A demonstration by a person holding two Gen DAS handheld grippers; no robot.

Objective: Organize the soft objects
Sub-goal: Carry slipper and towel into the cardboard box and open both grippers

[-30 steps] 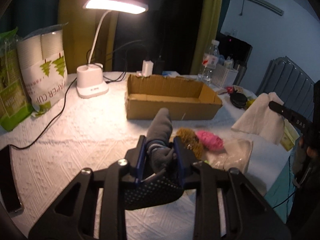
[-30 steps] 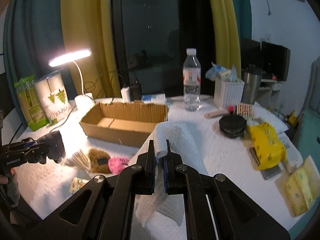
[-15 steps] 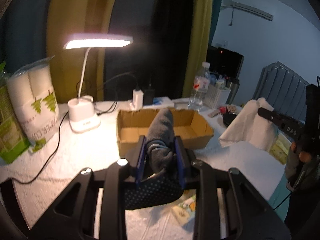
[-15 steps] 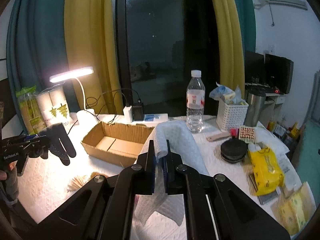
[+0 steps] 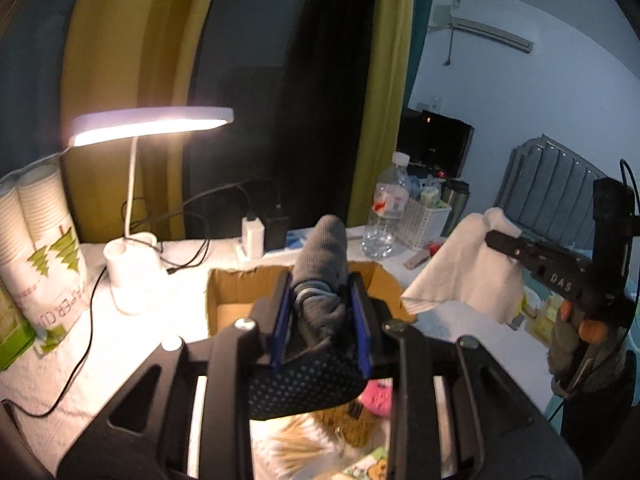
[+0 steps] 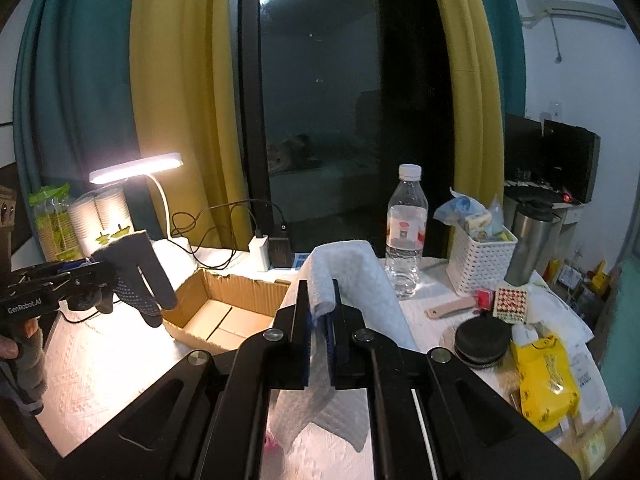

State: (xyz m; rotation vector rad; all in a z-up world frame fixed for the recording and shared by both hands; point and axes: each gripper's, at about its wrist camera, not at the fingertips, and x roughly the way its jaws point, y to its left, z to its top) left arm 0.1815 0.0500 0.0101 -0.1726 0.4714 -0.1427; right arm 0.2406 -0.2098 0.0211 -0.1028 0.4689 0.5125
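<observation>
One bench [image 6: 100, 376], covered in white embossed cloth. One open cardboard box [image 6: 224, 304], lying toward the lamp side of the bench, interior bare where visible. One white desk lamp [image 5: 136, 272], lit, beside one sleeve of paper cups [image 5: 40, 248]. One white cloth [image 6: 344, 280], held above the bench to the right of the box: it drapes over and between the fingers of the right gripper [image 6: 319, 312], which are pressed nearly together, pinching a fold; the rest hangs down on both sides. One grey dotted work glove [image 5: 320, 280], held above the near edge of the box: its cuff end stands up between the fingers of the left gripper [image 5: 320, 312], which clamp it from both sides; the dotted fingers of the glove hang below. One water bottle [image 6: 406, 236], upright. One white basket [image 6: 480, 260]. One pink soft item [image 5: 378, 396] and one brown fuzzy item [image 5: 352, 424], lying touching on the bench beneath the left gripper.
</observation>
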